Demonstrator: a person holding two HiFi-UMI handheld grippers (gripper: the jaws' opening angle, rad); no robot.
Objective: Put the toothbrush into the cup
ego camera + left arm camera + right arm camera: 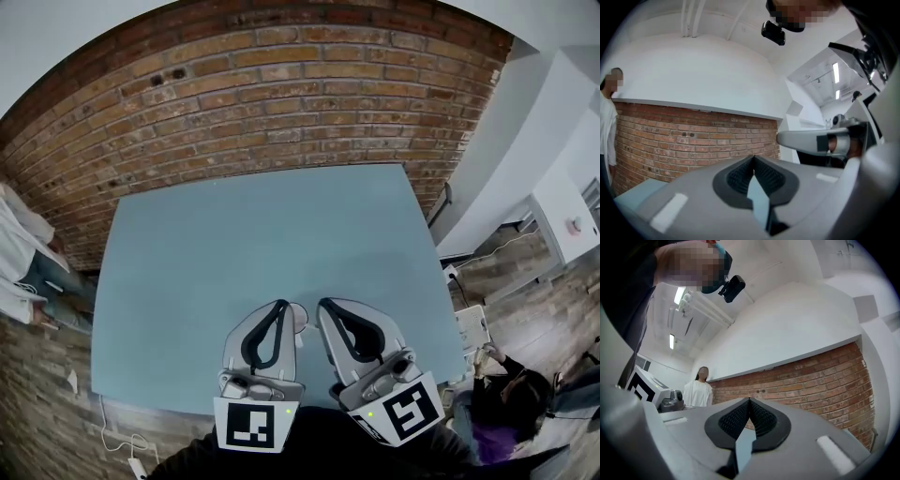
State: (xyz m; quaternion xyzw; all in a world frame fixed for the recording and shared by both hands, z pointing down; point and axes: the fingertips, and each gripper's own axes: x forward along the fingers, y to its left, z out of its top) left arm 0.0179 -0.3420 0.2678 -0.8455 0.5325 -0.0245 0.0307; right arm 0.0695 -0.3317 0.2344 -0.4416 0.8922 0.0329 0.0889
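Two grippers, each with two smooth grey jaws lined with black ribbed pads. The left gripper and the right gripper both have their tips pressed together, pinching nothing. They sit at 6 o'clock over one flat, matte blue-grey table. One rough red brick wall runs across 12 o'clock. No view shows the toothbrush or cup.

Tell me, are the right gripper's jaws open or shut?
Shut. The right gripper shows its jaws meeting at the tips, with nothing held between them.
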